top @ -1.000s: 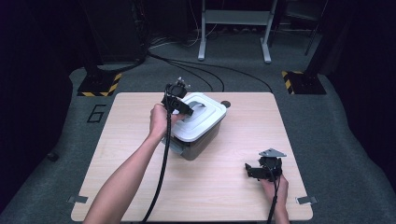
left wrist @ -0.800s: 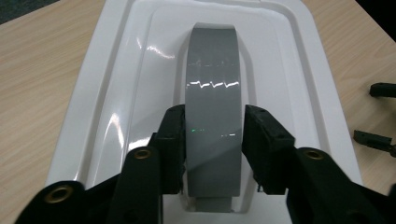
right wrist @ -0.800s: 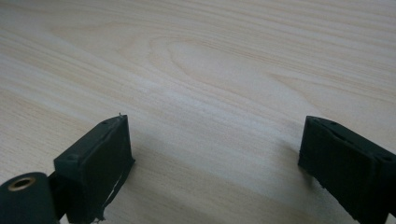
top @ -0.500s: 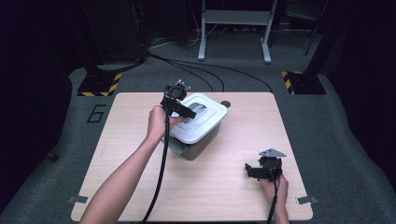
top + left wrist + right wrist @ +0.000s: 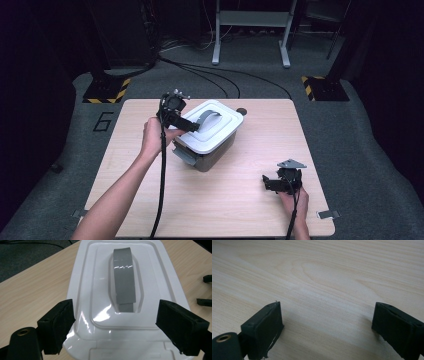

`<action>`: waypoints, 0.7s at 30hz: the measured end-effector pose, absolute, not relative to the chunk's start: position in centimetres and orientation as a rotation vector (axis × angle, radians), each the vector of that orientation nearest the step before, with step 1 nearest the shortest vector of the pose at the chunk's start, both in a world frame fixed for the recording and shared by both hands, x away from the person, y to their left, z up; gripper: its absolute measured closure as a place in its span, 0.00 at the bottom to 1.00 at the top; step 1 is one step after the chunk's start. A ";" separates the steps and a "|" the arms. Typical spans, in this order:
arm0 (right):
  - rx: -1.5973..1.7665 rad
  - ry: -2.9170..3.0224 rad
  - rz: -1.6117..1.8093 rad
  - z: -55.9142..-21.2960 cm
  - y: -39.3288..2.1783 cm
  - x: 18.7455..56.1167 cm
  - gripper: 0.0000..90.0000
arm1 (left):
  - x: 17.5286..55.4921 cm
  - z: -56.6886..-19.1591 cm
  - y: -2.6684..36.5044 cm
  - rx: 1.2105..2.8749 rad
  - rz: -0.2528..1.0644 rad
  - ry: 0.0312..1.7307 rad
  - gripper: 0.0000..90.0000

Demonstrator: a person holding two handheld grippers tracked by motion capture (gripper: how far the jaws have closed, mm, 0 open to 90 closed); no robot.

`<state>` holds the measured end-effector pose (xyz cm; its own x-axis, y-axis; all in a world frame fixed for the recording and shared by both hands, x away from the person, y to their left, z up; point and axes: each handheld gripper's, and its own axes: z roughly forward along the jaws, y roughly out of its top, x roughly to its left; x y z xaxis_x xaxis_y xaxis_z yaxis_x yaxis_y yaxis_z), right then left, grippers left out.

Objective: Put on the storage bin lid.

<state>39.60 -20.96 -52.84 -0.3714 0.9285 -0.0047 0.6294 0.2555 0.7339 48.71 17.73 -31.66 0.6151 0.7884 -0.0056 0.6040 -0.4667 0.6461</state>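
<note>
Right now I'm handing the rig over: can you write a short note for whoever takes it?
Left claw: open, nothing between the jaws, which have just been opening; it hangs over the near end of the white lid.
Right claw: open, empty, low over bare table.
Box: mid-table, lid on, grey handle lying flat in its recess.
Done: left claw has let go.
Left: unclear; probably draw the left hand clear of the box.

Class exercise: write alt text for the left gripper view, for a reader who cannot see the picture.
A white box lid with a grey handle lying flat along its recessed middle sits on a pale wooden table, seen from close above. The left gripper has its two black jaws spread wide at the lid's near end, having just been opening, with nothing clamped between them.
</note>
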 end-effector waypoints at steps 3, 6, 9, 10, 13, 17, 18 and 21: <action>1.414 2.093 0.910 -52.8 -20.9 39.6 0.09 | 48.1 -31.6 18.8 2.217 0.405 1.089 0.16; 1.415 2.092 0.909 -52.8 -20.9 39.6 0.09 | 47.3 -31.7 20.2 2.198 0.422 1.098 0.15; 1.417 2.092 0.910 -52.8 -20.9 39.6 0.09 | 46.5 -32.1 21.8 2.193 0.464 1.106 0.14; 1.417 2.091 0.908 -52.8 -20.9 39.6 0.09 | 46.2 -32.3 22.3 2.190 0.474 1.107 0.13; 1.415 2.092 0.910 -52.8 -20.9 39.6 0.09 | 45.4 -32.7 23.7 2.182 0.486 1.117 0.13; 1.414 2.093 0.909 -52.8 -20.9 39.6 0.09 | 44.4 -33.7 25.8 2.144 0.510 1.147 0.12; 1.418 2.091 0.910 -52.8 -20.9 39.6 0.09 | 44.1 -34.0 26.3 2.139 0.512 1.161 0.12; 1.417 2.092 0.909 -52.8 -20.9 39.6 0.09 | 43.6 -35.1 27.8 2.124 0.510 1.197 0.10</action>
<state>39.57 -20.94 -52.83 -0.3692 0.9293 -0.0043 0.6312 0.2541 0.7328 43.61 27.77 -35.10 0.5099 0.8599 0.0220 0.6121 -0.3807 0.6932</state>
